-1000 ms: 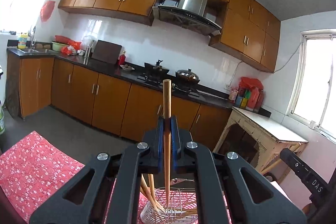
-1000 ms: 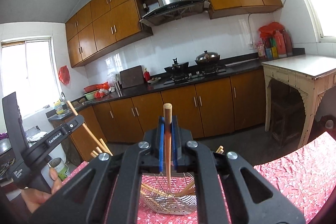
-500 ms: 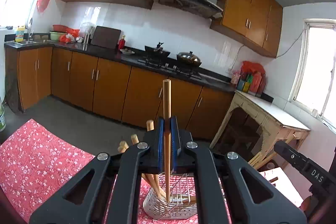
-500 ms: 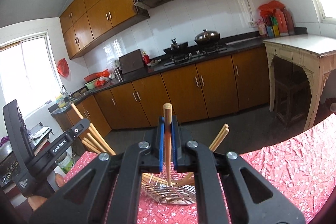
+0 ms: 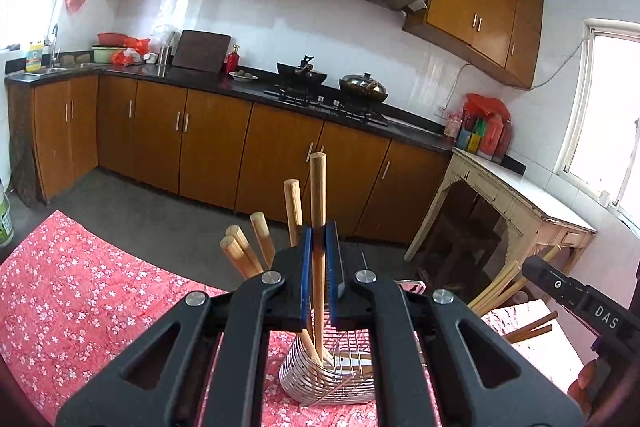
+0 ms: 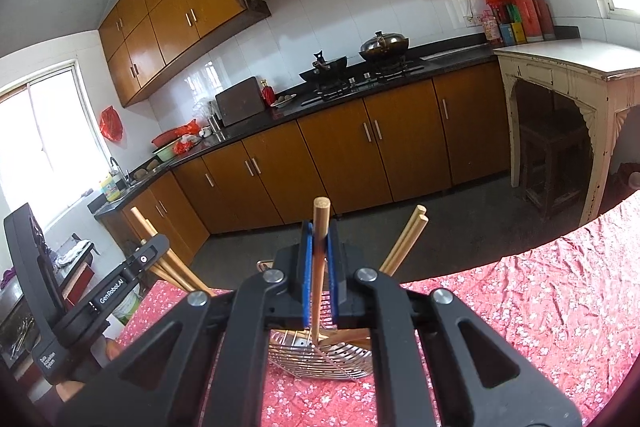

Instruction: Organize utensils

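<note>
My left gripper (image 5: 319, 275) has its blue-padded fingers (image 5: 306, 273) pinching one wooden chopstick (image 5: 318, 227), which stands nearly upright between the pads. Its top end rises above the fingers and its lower end reaches down into the wire utensil basket (image 5: 320, 379) below. The basket sits on the bench, which is covered by a red floral cloth (image 5: 80, 291). Several more chopsticks (image 5: 256, 247) already lean in the basket, their round ends fanning out to the left of my fingers, one of them standing just beside the held stick.

My right gripper (image 6: 319, 275) likewise has its fingers (image 6: 306, 273) pressed onto a second chopstick (image 6: 319, 259), tilted slightly, with its tip pointing down into the same basket (image 6: 320, 359). From this side I see a pair of chopsticks (image 6: 404, 243) leaning out to the right of the basket and others slanting left behind the left gripper's body (image 6: 100, 299). Through the wire I can see sticks lying across the basket floor, but I cannot tell whether either held tip touches the bottom.

Beyond the bench are brown cabinets (image 5: 208, 147), a stove with two woks (image 5: 332, 83) and a pale side table (image 5: 512, 203)
</note>
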`<state>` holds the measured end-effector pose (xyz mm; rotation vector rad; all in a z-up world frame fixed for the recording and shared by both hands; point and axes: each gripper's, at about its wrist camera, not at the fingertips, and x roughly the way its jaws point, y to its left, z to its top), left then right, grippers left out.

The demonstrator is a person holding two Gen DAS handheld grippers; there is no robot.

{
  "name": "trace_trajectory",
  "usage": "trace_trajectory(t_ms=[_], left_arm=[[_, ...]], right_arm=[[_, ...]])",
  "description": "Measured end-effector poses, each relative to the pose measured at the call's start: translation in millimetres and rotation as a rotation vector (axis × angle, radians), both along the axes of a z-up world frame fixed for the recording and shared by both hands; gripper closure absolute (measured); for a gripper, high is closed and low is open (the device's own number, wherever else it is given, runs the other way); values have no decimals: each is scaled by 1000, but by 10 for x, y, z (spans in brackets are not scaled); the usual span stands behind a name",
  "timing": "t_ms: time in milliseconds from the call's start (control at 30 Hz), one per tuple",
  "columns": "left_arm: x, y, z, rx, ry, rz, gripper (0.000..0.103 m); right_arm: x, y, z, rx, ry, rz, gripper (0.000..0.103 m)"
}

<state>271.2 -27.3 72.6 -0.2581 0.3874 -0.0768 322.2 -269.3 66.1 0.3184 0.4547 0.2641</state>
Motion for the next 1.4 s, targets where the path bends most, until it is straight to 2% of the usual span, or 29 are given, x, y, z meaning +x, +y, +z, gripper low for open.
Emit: trace_trajectory(t_ms=[167,233,300,367,433,467,500,700,867,933,967,1033,1100,1167,1267,1400], left_arm=[[-10,19,2,-9,12,-4,96],[-30,30,10,-8,11,1,96],[-49,59,34,-13,12,9,95],[-72,80,47,-20,13,12,94],[-116,104,78,-19,9,22,83],[-146,121,91,-18,3,28,69],[-178,134,96,-18,-3,32,60],[-376,210,230,-7,-37,45,56],[-594,297,320,26,-67,62,47],[-686,327,321,45,-75,63,42],[-720,337,317,53,-77,62,36],[-843,379,290,80,-78,58,27],[-974,410,241,103,-79,46,17],[-1096,445,181,119,-75,33,9],[-1306,465,65,152,-81,13,3],[-1493,426,-85,190,-69,-6,2]], right_arm=[[-30,-34,-6,-22,-10,-30,89],[-68,-47,4,-24,-16,-42,77],[-106,-77,18,-27,-23,-57,73],[-138,-111,38,-30,-27,-66,73],[-188,-135,66,-33,-34,-74,71],[-210,-144,85,-35,-37,-77,71],[-240,-150,100,-38,-42,-81,69],[-466,-191,210,-50,-73,-99,62],[-748,-168,287,-68,-117,-104,48],[-917,-143,294,-78,-143,-106,36],[-990,-138,292,-84,-154,-108,33],[-1148,-115,270,-94,-175,-114,15],[-1345,-72,217,-114,-197,-133,5],[-1500,-23,151,-139,-212,-155,4],[-1721,79,25,-197,-231,-189,4],[-1944,234,-134,-283,-245,-214,4]])
